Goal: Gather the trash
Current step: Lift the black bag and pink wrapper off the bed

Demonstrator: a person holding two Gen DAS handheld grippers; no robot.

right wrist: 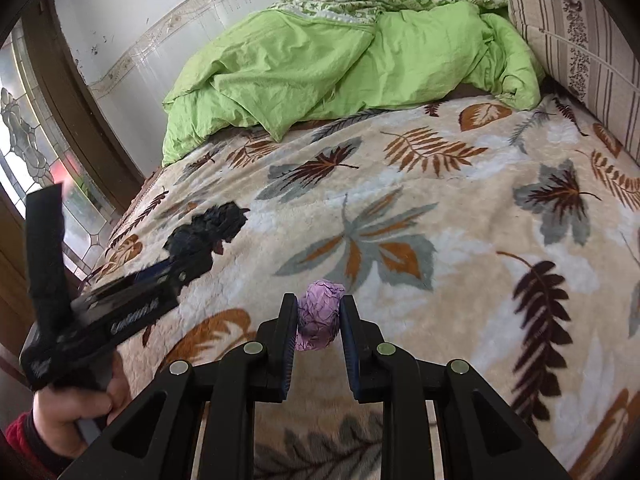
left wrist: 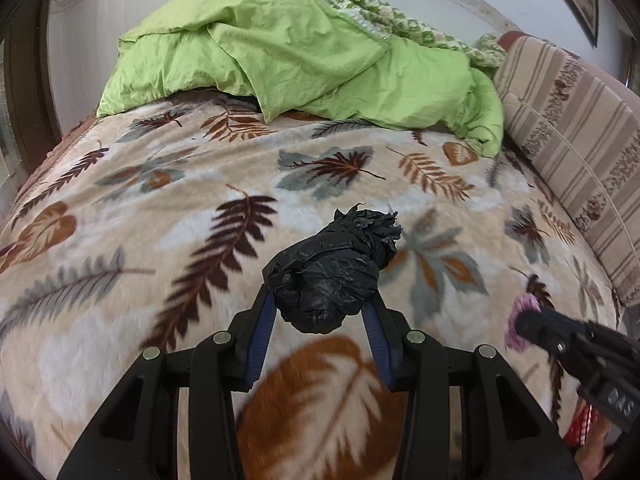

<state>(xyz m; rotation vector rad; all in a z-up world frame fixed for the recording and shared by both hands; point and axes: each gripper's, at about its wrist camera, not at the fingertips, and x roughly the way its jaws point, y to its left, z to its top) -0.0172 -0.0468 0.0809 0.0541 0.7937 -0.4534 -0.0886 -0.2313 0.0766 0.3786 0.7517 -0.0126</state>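
Observation:
My left gripper [left wrist: 320, 300] is shut on a crumpled black plastic bag [left wrist: 332, 268] and holds it just above the leaf-patterned blanket [left wrist: 160, 208]. The bag also shows in the right wrist view [right wrist: 204, 236], at the left gripper's tip [right wrist: 188, 264]. My right gripper [right wrist: 319, 316] is shut on a crumpled purple paper ball [right wrist: 319, 320], low over the blanket [right wrist: 460, 208]. In the left wrist view the purple ball [left wrist: 524, 308] shows at the right gripper's tip [left wrist: 532, 324].
A rumpled green duvet [left wrist: 288, 56] lies at the far end of the bed. A striped cushion [left wrist: 572, 128] lines the right side. A brown door frame with patterned glass [right wrist: 36, 152] stands on the left. A white wall [right wrist: 160, 0] is behind.

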